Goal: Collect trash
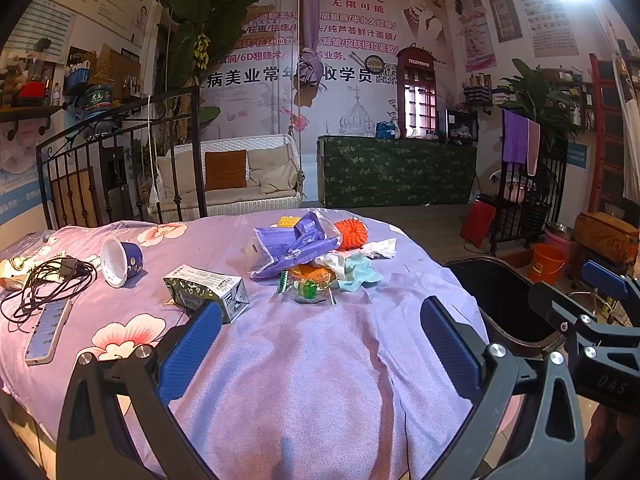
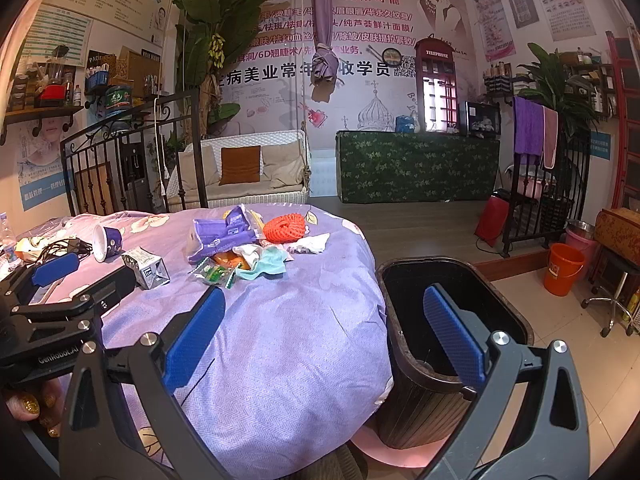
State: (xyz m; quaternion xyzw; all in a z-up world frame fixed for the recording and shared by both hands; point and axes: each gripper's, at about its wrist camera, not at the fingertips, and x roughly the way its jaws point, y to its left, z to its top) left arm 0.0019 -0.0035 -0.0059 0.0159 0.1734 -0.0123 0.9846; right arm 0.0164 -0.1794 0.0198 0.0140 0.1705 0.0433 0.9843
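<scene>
A lilac floral bedsheet covers the bed. At three o'clock stands a dark oval waste bin. A heap of wrappers and tissues lies at twelve o'clock, well beyond both the left gripper and the right gripper, both with jaws spread wide and empty.

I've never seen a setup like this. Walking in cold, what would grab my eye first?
Probably the heap of trash in the middle of the purple floral bedspread: an orange foam net, purple plastic bags and crumpled tissues. Left of it lie a crushed drink carton and a tipped blue cup. A black trash bin stands off the bed's right edge, with both blue-padded tools, left and right, open and empty.
</scene>
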